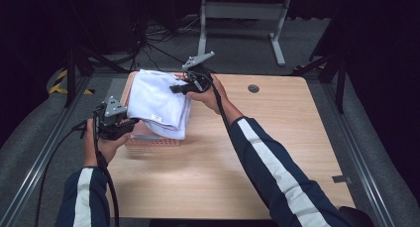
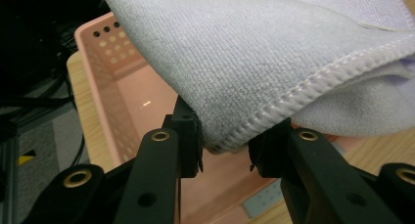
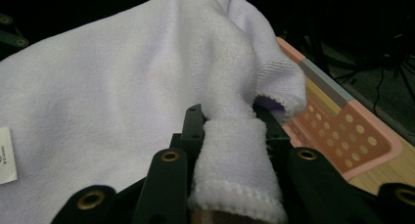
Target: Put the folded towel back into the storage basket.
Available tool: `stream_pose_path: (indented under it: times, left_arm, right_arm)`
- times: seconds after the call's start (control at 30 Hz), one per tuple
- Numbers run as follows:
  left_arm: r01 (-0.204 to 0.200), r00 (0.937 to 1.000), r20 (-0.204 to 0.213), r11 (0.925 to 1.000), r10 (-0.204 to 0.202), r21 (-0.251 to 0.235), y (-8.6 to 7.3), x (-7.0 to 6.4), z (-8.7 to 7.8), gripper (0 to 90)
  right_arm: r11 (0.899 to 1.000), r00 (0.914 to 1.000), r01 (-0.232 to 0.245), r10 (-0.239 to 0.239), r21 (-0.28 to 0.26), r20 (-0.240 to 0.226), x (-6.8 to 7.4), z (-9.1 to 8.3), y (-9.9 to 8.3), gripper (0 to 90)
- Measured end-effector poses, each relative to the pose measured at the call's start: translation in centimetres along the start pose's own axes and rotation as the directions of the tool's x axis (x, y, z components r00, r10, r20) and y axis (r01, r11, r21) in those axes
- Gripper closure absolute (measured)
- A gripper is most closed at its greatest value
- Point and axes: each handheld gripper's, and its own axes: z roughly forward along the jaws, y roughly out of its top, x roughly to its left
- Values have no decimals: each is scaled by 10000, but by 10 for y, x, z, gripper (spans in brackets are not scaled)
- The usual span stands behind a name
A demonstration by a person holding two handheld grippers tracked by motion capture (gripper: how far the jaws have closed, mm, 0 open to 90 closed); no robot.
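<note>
Folded white terry-cloth towel (image 1: 159, 100) held above pink perforated plastic basket (image 1: 151, 140) at table's far left; L gripper (image 2: 225, 148) pinching near hemmed corner; R gripper (image 3: 230, 136) clamped on far edge fold; 2 holds.

text: none legible | towel (image 3: 98, 87) tag (image 3: 6, 155): print too small to read
</note>
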Motion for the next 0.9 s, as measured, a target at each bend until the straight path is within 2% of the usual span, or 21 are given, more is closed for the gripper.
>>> stream_pose_path:
  times: [0.07, 0.2, 0.4, 0.5, 0.57, 0.63, 0.7, 0.77, 0.9]
  left_arm:
    - [-13, 9999, -119, 10000, 13, -25, -1, 5, -1, 690]
    - [237, 9990, -391, 9997, -237, -17, -4, 12, -2, 690]
    - [452, 9974, -574, 9989, -446, 94, -9, 18, 3, 689]
    - [401, 9972, -646, 9979, -367, 511, -14, 15, 13, 686]
    - [327, 9976, -628, 9975, -287, 628, -16, 14, 19, 685]
    - [352, 9973, -669, 9971, -306, 679, -18, 13, 23, 685]
    - [432, 9965, -748, 9960, -373, 786, -21, 10, 34, 685]
    - [439, 9970, -674, 9946, -376, 945, -25, 9, 40, 685]
    - [497, 9971, -624, 9925, -429, 1115, -29, 10, 44, 668]
  right_arm:
    - [10000, 10000, -24, 24, -10, -8, 0, 5, 2, 709]
    - [9999, 9999, -103, 103, -30, -24, 1, 16, 5, 708]
    - [9998, 9998, -214, 214, 16, 43, 1, 32, 7, 705]
    - [9995, 9996, -259, 257, 166, 103, 0, 39, 3, 701]
    - [9992, 9996, -215, 209, 329, 184, -1, 44, 0, 701]
    - [9985, 9995, -191, 176, 517, 279, -2, 48, -2, 700]
    - [9979, 9991, -194, 171, 617, 383, -3, 52, -6, 699]
    - [9970, 9990, -200, 170, 752, 404, -4, 57, -9, 696]
    - [9955, 9987, -241, 199, 914, 460, -3, 63, -18, 680]
